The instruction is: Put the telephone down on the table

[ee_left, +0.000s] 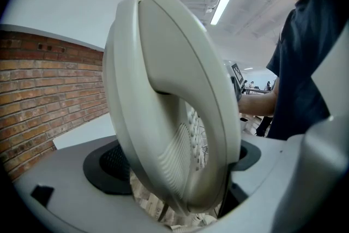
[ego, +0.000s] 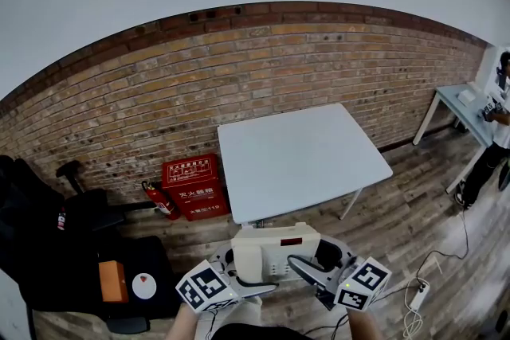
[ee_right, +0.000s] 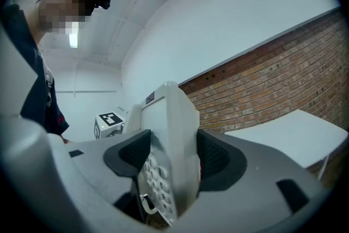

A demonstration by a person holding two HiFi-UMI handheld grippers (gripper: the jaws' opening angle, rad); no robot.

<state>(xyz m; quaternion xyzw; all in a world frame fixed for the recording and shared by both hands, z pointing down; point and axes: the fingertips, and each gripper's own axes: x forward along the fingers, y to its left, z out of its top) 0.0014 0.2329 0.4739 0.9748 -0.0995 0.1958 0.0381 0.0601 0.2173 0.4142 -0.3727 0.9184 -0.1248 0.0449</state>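
Ahead of both tools stands a white table (ego: 299,155) with a bare top, its far edge close to a brick wall (ego: 263,68). Nothing stands between the tools and the table's near edge.

Left of the tools and beyond them, against the wall, is a red box (ego: 194,185); it is shut and its contents cannot be seen. A fire extinguisher (ego: 159,199) leans just beside it. Further left is a black chair (ego: 48,251), with an orange item (ego: 112,281) low beside it.

Right of the tools, a cable and power strip (ego: 418,295) lie on the wooden floor. Well to the right a person (ego: 490,147) stands at a second table (ego: 462,103).

Telephone (ego: 275,251): held off the floor between the two tools, just short of the table's near edge and not resting on it.

Left tool (ego: 253,283): jaws closed on the telephone's handset (ee_left: 169,101), which fills the gap between them.

Right tool (ego: 307,267): jaws closed on the telephone body, with the keypad (ee_right: 155,177) showing between them.
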